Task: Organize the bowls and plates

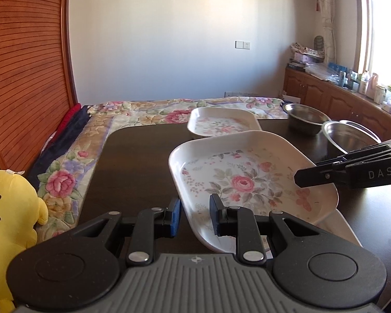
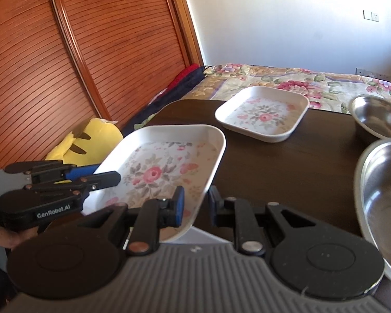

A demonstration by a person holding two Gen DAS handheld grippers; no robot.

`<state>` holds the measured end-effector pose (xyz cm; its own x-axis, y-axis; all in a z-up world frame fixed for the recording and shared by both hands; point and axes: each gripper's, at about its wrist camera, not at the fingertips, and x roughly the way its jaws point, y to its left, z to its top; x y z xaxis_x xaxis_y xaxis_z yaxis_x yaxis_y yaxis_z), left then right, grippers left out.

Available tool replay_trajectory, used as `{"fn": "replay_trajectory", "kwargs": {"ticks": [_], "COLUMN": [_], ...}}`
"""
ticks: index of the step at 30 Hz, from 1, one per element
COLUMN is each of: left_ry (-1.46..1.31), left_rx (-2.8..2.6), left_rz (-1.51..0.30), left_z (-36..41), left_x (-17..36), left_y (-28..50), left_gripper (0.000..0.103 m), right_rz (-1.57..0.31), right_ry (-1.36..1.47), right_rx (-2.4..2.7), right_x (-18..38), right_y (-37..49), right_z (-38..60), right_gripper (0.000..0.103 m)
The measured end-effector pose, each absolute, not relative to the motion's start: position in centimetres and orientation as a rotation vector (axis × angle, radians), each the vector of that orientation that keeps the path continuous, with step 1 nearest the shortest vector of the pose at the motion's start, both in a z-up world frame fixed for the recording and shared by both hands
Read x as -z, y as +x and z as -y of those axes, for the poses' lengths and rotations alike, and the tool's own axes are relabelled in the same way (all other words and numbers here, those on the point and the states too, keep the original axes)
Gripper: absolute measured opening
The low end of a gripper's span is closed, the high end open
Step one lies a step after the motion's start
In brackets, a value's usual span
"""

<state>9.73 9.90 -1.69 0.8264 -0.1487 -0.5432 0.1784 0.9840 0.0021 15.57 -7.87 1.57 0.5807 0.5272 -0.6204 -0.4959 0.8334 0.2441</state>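
A white square plate with a pink rose print (image 1: 247, 180) (image 2: 156, 172) hangs tilted over the dark table (image 1: 138, 161), carried from both sides. My left gripper (image 1: 195, 215) (image 2: 107, 176) is shut on its left rim. My right gripper (image 2: 195, 206) (image 1: 299, 178) is shut on the opposite rim. A second matching plate (image 1: 221, 122) (image 2: 263, 114) rests farther back on the table. Two steel bowls stand to the right, one far (image 1: 305, 116) (image 2: 378, 117) and one nearer (image 1: 349, 135) (image 2: 383, 195).
A yellow plush toy (image 1: 10, 224) (image 2: 91, 140) sits off the table's left edge by a slatted wooden door (image 2: 65, 65). A floral bedspread (image 1: 148, 112) lies behind the table. A cluttered wooden cabinet (image 1: 352, 99) runs along the right wall.
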Motion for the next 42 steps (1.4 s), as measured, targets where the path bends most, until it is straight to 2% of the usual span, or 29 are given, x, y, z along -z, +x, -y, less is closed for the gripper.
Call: {"fn": "replay_trajectory", "kwargs": {"ticks": [21, 42], "left_ry": [0.083, 0.098], "left_rx": [0.211, 0.22], "left_rz": [-0.573, -0.618], "left_z": [-6.4, -5.7], "left_x": [2.4, 4.1], "left_y": [4.7, 4.3], "left_gripper": [0.026, 0.026], "right_rz": [-0.709, -0.684], "right_ry": [0.041, 0.02], "right_rx": [-0.562, -0.537], "right_x": [-0.7, 0.3], "right_y": [9.4, 6.8], "right_z": [11.7, 12.4], "right_gripper": [0.022, 0.022]}}
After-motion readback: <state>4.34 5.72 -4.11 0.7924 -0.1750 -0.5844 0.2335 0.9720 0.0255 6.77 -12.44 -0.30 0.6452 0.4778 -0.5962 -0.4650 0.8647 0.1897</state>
